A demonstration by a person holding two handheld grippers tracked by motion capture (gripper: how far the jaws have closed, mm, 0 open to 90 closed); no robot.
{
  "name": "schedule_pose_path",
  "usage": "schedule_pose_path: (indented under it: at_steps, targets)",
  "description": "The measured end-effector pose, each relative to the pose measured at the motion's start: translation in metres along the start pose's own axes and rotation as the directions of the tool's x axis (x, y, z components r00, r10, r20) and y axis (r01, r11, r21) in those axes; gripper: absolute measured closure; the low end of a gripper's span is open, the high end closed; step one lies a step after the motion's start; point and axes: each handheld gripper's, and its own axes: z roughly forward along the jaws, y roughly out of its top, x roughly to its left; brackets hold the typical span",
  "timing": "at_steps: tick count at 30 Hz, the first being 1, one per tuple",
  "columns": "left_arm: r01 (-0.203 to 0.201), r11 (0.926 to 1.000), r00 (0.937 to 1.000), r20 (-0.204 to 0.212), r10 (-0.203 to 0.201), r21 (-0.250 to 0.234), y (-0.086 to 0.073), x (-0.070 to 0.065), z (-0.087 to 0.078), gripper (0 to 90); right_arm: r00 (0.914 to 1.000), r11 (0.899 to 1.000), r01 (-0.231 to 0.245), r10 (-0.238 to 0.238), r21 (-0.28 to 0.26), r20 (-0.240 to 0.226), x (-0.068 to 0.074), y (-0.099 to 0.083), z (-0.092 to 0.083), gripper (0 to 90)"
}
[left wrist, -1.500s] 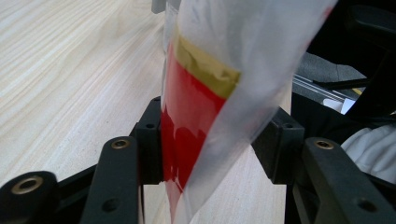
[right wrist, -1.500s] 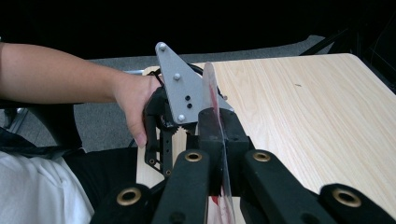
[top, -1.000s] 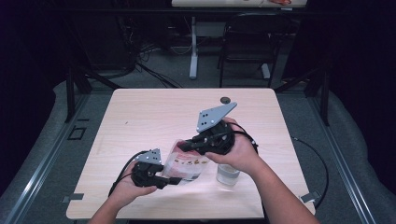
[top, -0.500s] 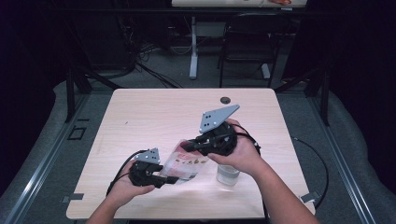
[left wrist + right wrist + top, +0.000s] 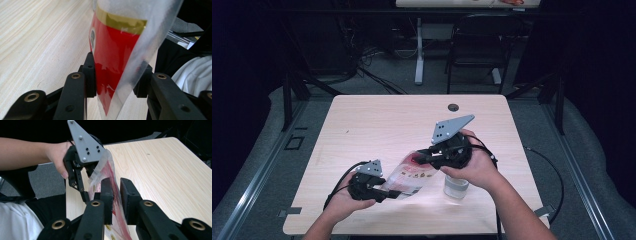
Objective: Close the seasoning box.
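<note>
The left gripper (image 5: 393,192) is clamped on one end of a plastic bag (image 5: 412,175), its jaws pressed against both faces. The right gripper (image 5: 421,156) reaches the bag's other end; its jaws sit on either side of the film with a small gap, and I cannot tell whether they pinch it. The bag spans between the two grippers, above the table (image 5: 377,125), clear with red print and a gold band; its print is too blurred to read. Just beside the right gripper a clear cup (image 5: 456,186) is half hidden under the hand (image 5: 477,167).

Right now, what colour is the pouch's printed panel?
Red with a gold band, on the clear pouch; the left gripper view shows it best.
</note>
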Motion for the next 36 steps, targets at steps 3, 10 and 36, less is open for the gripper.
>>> schedule_pose_path:
  at_steps: [3,10,36]
  targets:
    - [0.001,1.0,1.0,0.002,-0.001,-0.003,-0.001,0.0,0.0,63.5,1.0,1.0,-0.003,0.003,0.004,0.008,-0.001,-0.004,-0.001,81.6]
    - [0.002,1.0,0.9999,-0.011,-0.002,0.006,-0.001,0.0,-0.001,63.9,0.9998,1.0,-0.017,0.017,-0.008,0.012,-0.002,-0.014,-0.003,85.3]
    - [0.027,0.9986,0.9994,-0.021,-0.026,0.045,-0.008,0.006,-0.001,64.8,0.9939,0.993,-0.107,0.108,-0.053,0.022,-0.014,-0.057,0.005,88.5]
